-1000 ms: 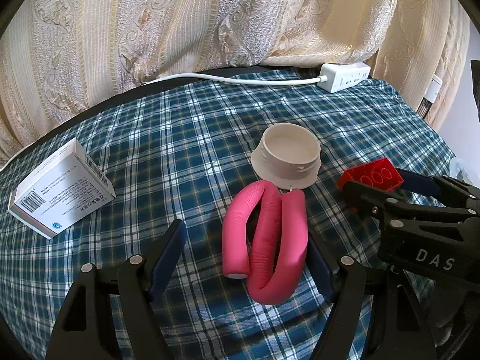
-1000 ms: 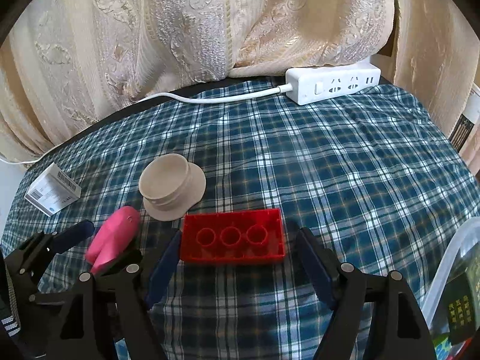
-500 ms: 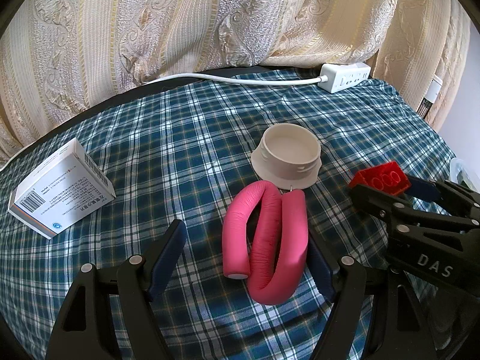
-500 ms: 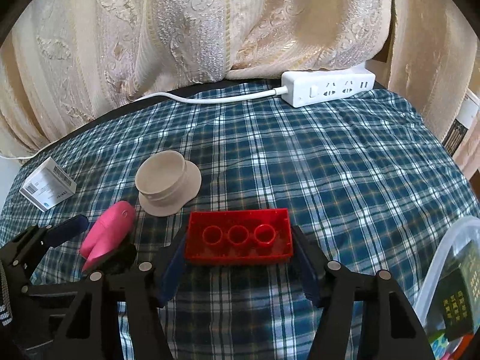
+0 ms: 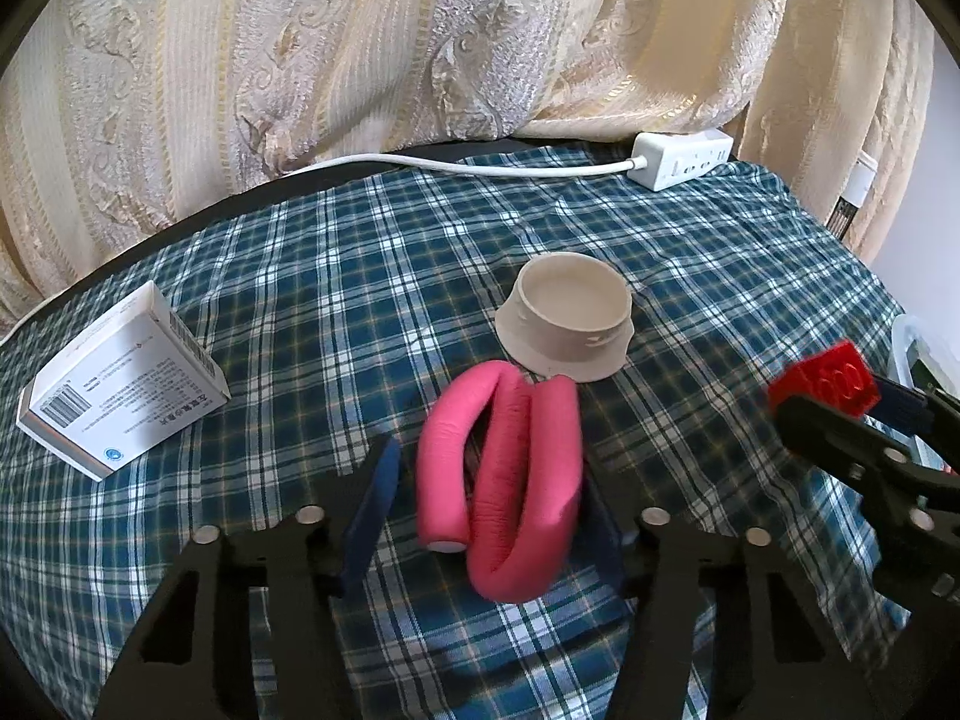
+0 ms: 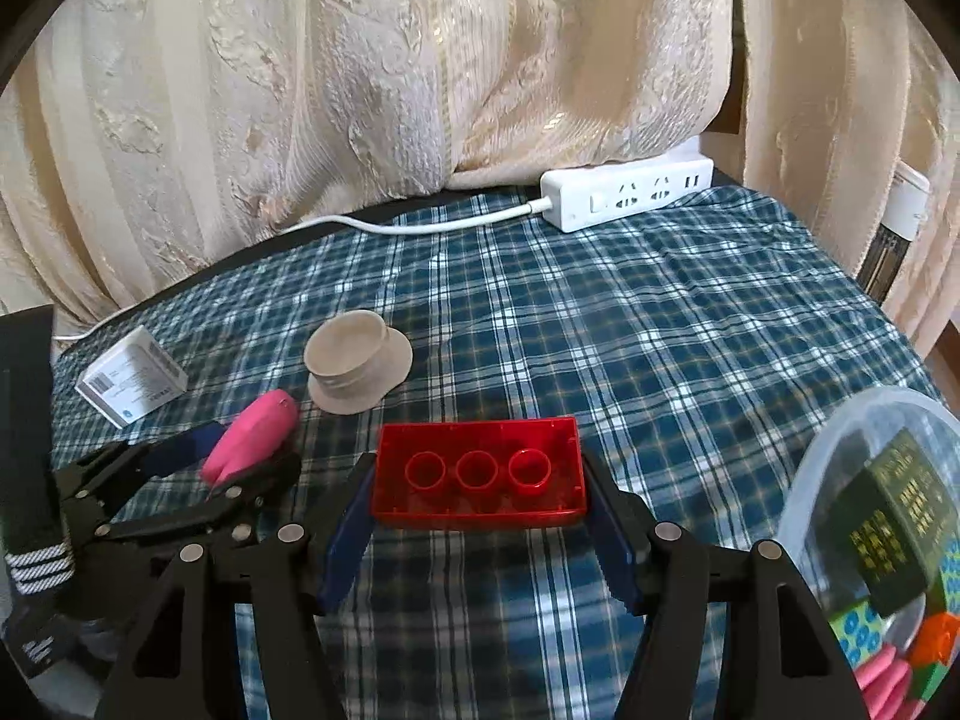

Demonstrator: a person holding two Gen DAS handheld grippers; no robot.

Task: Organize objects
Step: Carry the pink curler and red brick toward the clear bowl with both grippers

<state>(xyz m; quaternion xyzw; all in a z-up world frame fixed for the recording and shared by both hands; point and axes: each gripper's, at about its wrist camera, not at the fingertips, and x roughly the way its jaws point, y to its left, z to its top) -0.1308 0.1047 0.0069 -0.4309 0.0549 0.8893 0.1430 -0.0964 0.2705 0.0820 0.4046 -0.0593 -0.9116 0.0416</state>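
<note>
Objects to be organized lie scattered on the blue plaid cloth, the largest thing in view, which covers a surface backed by cream curtains that close off the far edge. A white power strip sits at that far edge with its cord trailing left, out of the working area. At the near right, a clear plastic container already holds a dark box and several coloured pieces, so it is probably the collecting bin; its rim stands close beside the right gripper, leaving a short path for a drop. That gripper pinches the red building brick by its two short ends, and the brick appears raised off the cloth, likely for carrying to the bin. A white carton lies well apart at the left edge, with open cloth around it. The beige cap stands near the middle, just beyond the folded pink foam tube. The left gripper straddles that tube and its jaws are closing; the right pad meets the foam while the left pad is just short of it, so the grip is not yet firm. The soft tube will likely squash before it holds. Open cloth stretches behind the cap, giving both hands room to lift.
</note>
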